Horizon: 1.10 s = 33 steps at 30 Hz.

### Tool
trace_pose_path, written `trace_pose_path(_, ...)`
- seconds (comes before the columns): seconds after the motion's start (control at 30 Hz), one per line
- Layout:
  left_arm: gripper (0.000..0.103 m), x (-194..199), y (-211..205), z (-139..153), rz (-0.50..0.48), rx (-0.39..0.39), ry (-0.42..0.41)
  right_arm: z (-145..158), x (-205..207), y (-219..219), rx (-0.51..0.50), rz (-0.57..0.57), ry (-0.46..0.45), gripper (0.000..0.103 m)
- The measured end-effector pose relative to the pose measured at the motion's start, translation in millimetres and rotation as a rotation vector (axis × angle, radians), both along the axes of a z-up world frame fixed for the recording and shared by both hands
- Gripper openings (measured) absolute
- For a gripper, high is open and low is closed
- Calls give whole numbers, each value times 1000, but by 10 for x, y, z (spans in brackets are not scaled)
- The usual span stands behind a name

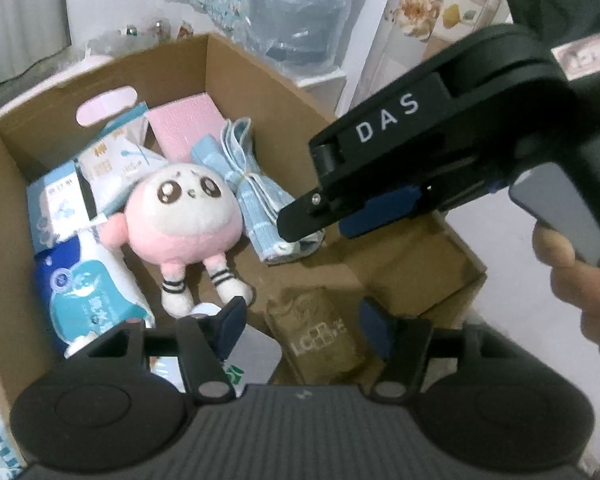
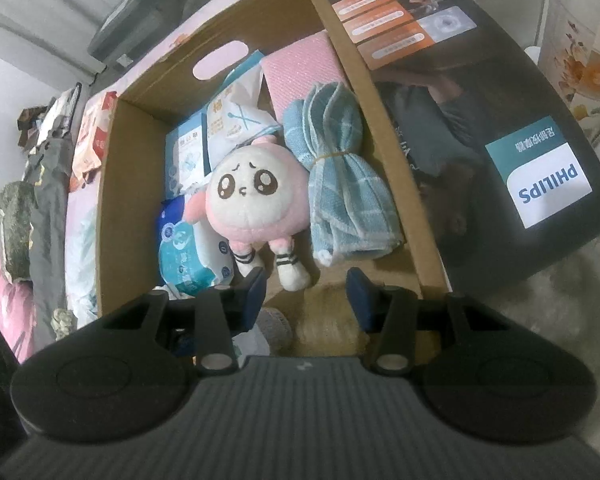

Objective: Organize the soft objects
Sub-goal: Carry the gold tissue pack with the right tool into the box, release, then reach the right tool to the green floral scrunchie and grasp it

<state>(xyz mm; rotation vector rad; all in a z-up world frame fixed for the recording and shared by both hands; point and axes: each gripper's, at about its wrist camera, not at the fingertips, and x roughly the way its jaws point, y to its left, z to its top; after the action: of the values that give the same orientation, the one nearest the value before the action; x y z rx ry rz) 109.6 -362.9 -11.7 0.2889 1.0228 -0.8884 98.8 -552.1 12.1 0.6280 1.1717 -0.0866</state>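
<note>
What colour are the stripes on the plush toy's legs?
Black stripes on white legs of the plush toy, clearest in the right wrist view.

Matt corrugated cardboard box point(image 2: 384, 128), fuzzy plush toy point(image 2: 248, 200), woven cloth towel point(image 2: 340, 184) (banded), glossy plastic wipes pack point(image 2: 192, 256)

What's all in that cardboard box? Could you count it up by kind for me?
Plush toy: 1
Bundled blue cloth: 1
Pink pad: 1
Wipe and tissue packs: 3
Brown packet: 1
Total: 7 clearly visible; more may be hidden near the grippers.
</note>
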Motion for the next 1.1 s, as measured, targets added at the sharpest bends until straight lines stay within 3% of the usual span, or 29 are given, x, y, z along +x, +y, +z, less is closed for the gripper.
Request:
trace_pose_path(0.2,65,-39,294,251,19,-53,-67,232,-83,59,55,-26,-78,45)
trace_pose_path(0.37,74,-110,781,489,52,-105,-157,463,-100,250,114,-10,-148,48)
trace_pose_path(0.57,81,-114,1630,648,213,-115,-256,722,95,817,170,127,-238,59)
trace_pose_path(0.73,82,-148,2394,665,410,-64,-361,766,518,1619,233,315,-256,61)
trace_pose_path(0.9,82,-196,2997,561,566,14,-429,694,940,2580,284,490,-219,61)
trace_pose_path(1.1,82,-153,3543,272,702,182,-503,442,1376,3711,296,649,-124,61)
